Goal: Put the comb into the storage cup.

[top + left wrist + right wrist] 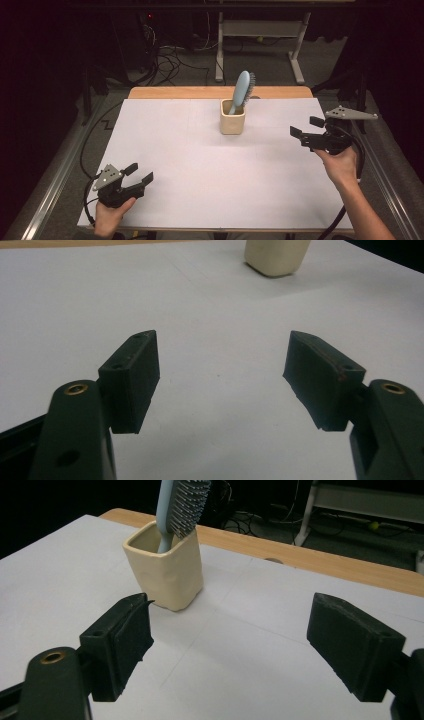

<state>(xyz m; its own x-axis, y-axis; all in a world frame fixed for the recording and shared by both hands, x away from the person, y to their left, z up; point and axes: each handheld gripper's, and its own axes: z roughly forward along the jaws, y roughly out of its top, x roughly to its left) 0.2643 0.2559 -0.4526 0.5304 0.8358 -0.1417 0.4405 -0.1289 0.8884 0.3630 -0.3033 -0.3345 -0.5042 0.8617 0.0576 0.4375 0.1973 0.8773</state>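
Hairbrush [242, 90] upright in cream cup [233, 120]; both tools' jaws apart, empty, well clear.

blue hairbrush [242, 90] — handle down, leaning in cream cup [232, 123]

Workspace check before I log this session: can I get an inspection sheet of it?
Surface: white sheet over a wooden table, bare around the cup.
Job's things: beige cup upright at the far middle; blue hairbrush standing in it, leaning, bristles up.
Clutter: nothing seen.
Grippers: left gripper open, empty, near corner; right gripper open, empty, at the right edge.
Cables: one trailing from each gripper; a tangle on the floor beyond the table.
Surroundings: dark room, metal stand legs behind.
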